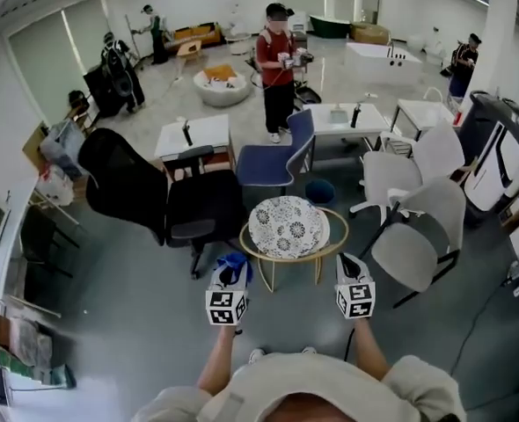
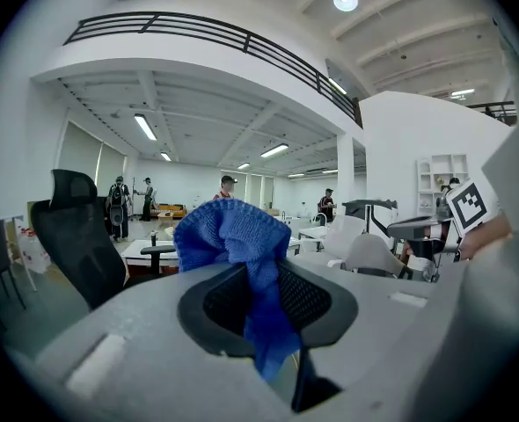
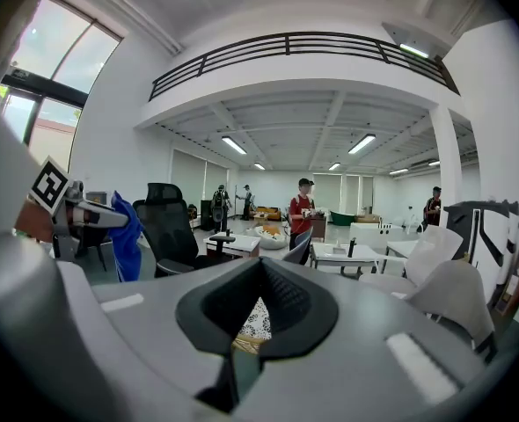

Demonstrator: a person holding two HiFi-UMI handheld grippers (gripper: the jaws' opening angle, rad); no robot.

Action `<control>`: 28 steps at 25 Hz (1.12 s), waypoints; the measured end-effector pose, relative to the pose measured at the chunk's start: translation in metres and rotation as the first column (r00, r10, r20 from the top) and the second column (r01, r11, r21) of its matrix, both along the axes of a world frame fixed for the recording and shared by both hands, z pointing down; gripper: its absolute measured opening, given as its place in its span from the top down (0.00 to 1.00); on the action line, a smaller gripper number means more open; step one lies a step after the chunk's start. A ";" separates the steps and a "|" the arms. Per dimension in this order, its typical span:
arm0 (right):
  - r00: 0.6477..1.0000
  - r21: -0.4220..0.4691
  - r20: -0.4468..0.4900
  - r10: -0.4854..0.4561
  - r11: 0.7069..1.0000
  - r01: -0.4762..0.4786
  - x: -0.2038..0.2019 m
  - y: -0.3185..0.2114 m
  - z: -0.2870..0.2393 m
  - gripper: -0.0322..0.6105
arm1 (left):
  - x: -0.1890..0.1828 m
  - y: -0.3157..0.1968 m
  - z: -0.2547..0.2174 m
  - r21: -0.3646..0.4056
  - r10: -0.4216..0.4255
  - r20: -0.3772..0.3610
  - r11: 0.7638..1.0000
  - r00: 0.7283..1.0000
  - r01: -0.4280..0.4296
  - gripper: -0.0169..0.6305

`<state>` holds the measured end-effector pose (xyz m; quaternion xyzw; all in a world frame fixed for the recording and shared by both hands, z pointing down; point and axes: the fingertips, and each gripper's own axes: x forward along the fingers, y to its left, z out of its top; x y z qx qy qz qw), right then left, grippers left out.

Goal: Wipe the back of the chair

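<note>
- The left gripper [image 1: 230,280] is clamped on a bunched blue cloth [image 1: 235,265] and held in the air near the rim of a round table [image 1: 288,257].
- The right gripper [image 1: 351,266] has its jaws closed tip to tip, with nothing between them.
- The round table, just ahead of both, has a lacy patterned top.
- The black mesh chair [image 1: 119,178] stands left of the table, its back well apart from the cloth.
- Farther off, a person in a red shirt [image 1: 275,60] stands beyond a white table [image 1: 202,134].
</note>
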<state>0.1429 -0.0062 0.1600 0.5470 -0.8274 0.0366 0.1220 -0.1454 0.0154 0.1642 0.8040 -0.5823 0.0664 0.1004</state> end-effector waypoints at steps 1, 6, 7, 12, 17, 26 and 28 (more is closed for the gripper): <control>1.000 0.006 0.001 -0.001 1.000 0.001 -0.001 -0.001 -0.002 0.95 | -0.001 -0.001 -0.002 0.003 -0.001 -0.004 1.000 1.000 0.001 0.86; 1.000 0.020 0.006 -0.014 1.000 0.013 -0.010 -0.006 -0.008 0.95 | -0.009 -0.007 -0.008 0.012 -0.016 -0.018 1.000 1.000 0.016 0.86; 1.000 0.021 0.007 -0.016 1.000 0.016 -0.012 -0.007 -0.009 0.95 | -0.010 -0.007 -0.009 0.013 -0.015 -0.013 1.000 1.000 0.015 0.86; 1.000 0.021 0.015 -0.012 1.000 0.011 -0.019 -0.008 -0.011 0.95 | -0.011 -0.010 -0.012 0.018 0.000 0.001 1.000 1.000 0.000 0.86; 1.000 0.021 0.008 -0.014 1.000 0.014 -0.025 -0.008 -0.013 0.95 | -0.009 -0.008 -0.007 0.008 0.017 0.015 1.000 1.000 -0.017 0.86; 1.000 0.014 -0.002 -0.028 1.000 0.028 -0.033 -0.003 -0.012 0.95 | -0.008 0.000 0.000 -0.017 0.032 0.008 0.999 0.999 -0.032 0.86; 0.999 0.013 -0.009 -0.031 0.999 0.031 -0.035 -0.002 -0.012 0.95 | -0.007 0.001 0.001 -0.019 0.036 0.006 0.999 0.999 -0.036 0.86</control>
